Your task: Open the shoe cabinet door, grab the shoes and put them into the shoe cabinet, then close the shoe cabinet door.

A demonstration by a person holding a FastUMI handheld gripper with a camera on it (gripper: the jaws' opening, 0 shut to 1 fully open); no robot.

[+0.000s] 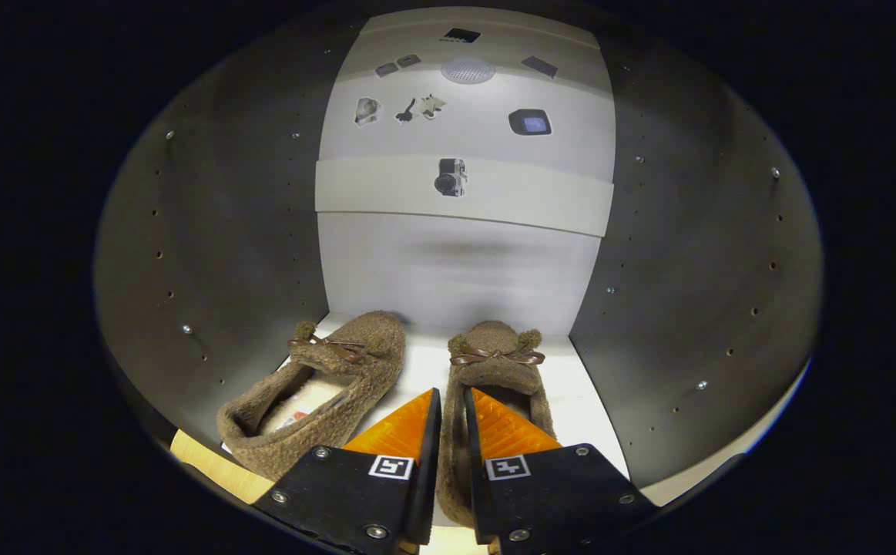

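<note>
Two brown fuzzy shoes with small bows lie on the white floor [582,385] of the shoe cabinet, toes pointing to the back wall. The left shoe [317,393] sits slightly askew, just left of the fingers. The right shoe [498,358] lies straight ahead, and its left side wall runs between my fingers. My gripper [451,397] is narrowed onto that wall, with both fingers pressing on it. The heel of the right shoe is hidden behind the gripper body.
Dark side panels [224,254] with rows of peg holes close in on both sides. The pale back wall [455,262] carries a horizontal band and small pictures of objects. A wooden edge [209,466] shows below the left shoe.
</note>
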